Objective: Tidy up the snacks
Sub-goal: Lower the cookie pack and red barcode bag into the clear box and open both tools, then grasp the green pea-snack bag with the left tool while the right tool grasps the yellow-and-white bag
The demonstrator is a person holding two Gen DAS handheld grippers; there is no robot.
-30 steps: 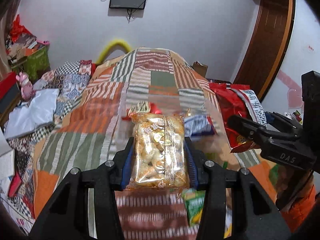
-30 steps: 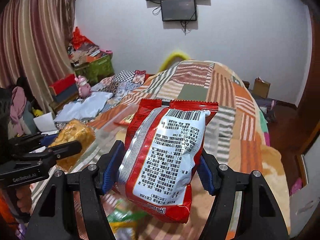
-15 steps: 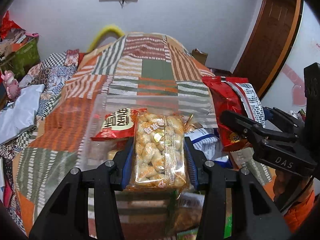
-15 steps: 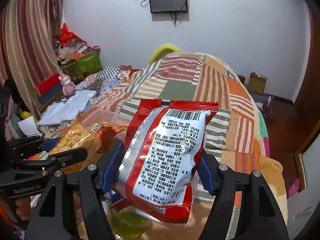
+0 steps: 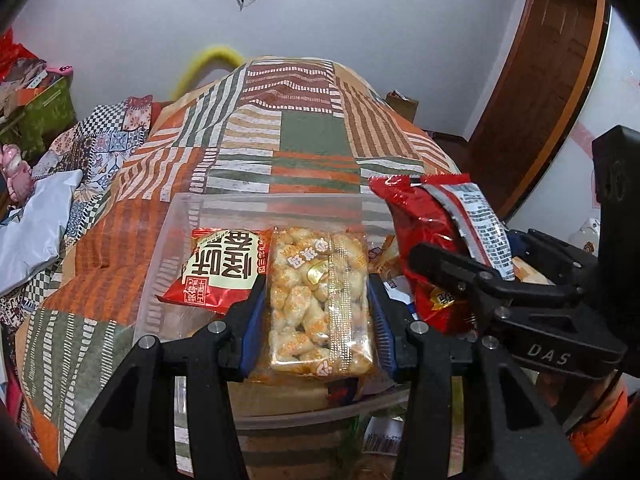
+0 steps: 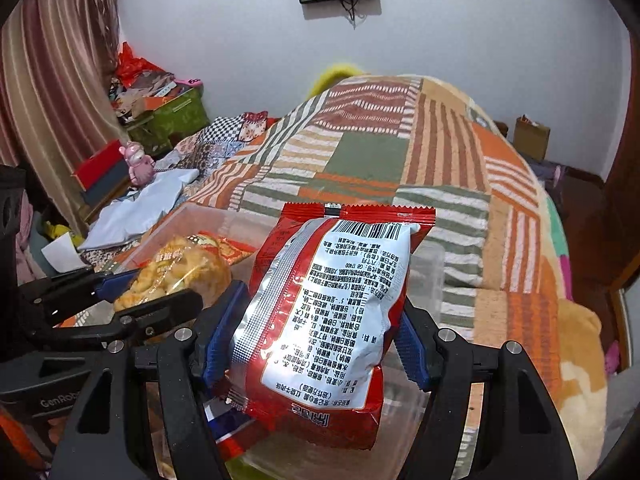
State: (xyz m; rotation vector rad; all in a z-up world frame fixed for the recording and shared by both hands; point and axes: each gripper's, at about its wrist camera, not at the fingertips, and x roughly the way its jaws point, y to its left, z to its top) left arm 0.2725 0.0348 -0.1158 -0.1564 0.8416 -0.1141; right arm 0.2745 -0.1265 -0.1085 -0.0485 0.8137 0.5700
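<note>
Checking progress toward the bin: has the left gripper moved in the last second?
Yes. The left gripper has moved forward and tilted down, bringing its puff bag over the clear bin.

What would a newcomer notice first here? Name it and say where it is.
Two snack packs held up over a clear plastic bin on a patchwork bedspread. The left gripper clamps a clear bag of puffed snacks above the bin's near side. The right gripper grips a red and silver packet, printed back facing the camera. A red packet already lies inside the bin.
</note>
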